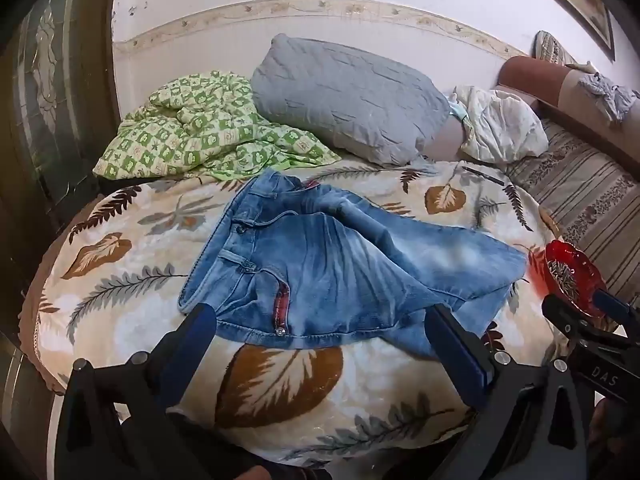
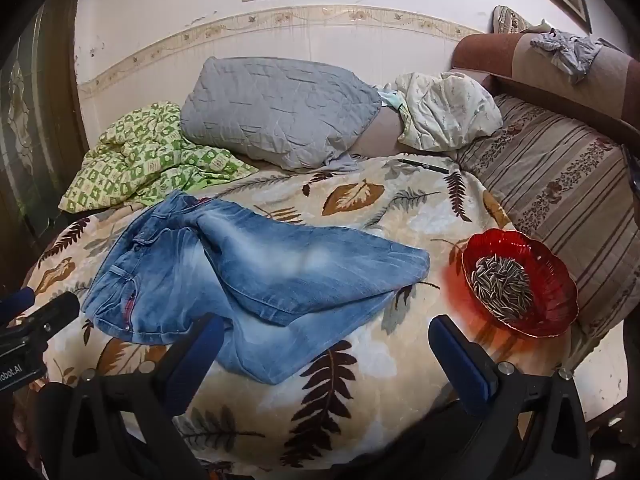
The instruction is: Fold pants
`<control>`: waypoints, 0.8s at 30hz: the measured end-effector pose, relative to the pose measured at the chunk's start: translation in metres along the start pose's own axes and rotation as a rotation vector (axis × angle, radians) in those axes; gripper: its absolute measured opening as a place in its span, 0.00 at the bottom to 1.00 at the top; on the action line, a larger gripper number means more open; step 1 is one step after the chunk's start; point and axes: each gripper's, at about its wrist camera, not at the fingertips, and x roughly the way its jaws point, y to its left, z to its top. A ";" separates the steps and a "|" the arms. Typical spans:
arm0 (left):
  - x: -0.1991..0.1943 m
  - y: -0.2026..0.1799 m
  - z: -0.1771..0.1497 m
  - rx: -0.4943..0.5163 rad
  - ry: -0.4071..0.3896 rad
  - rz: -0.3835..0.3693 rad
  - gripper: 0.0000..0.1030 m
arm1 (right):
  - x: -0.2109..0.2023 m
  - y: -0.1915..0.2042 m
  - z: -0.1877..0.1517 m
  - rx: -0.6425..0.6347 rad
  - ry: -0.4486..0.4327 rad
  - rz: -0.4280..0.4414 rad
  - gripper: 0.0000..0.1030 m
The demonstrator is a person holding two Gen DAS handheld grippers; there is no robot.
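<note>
A pair of faded blue jeans (image 1: 332, 264) lies rumpled on a leaf-patterned blanket (image 1: 280, 372), waistband toward the left gripper's side and the legs thrown across each other toward the right. The left gripper (image 1: 320, 332) hovers with its jaws spread wide and holding nothing; the near hem of the jeans' hip, with its red-lined pocket slit, sits directly between and just ahead of its blue fingertips (image 1: 202, 320). The right gripper (image 2: 326, 340) is likewise wide open and empty, its left finger over the lower trouser leg and the folded leg ends lying just ahead between the jaws. Just beyond its right finger, a red glass bowl (image 2: 552, 280) of sunflower seeds (image 2: 502, 286) rests on the blanket, apart from the denim. Far ahead of both sets of jaws a grey quilted pillow (image 2: 280, 114) leans by the wall, a green checked quilt (image 2: 148, 156) bunched to its left, and a dark pen (image 2: 424, 165) lies to its right.
</note>
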 end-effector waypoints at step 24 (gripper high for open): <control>0.010 -0.007 -0.002 0.005 -0.039 -0.020 1.00 | 0.020 -0.003 -0.001 0.008 0.032 0.032 1.00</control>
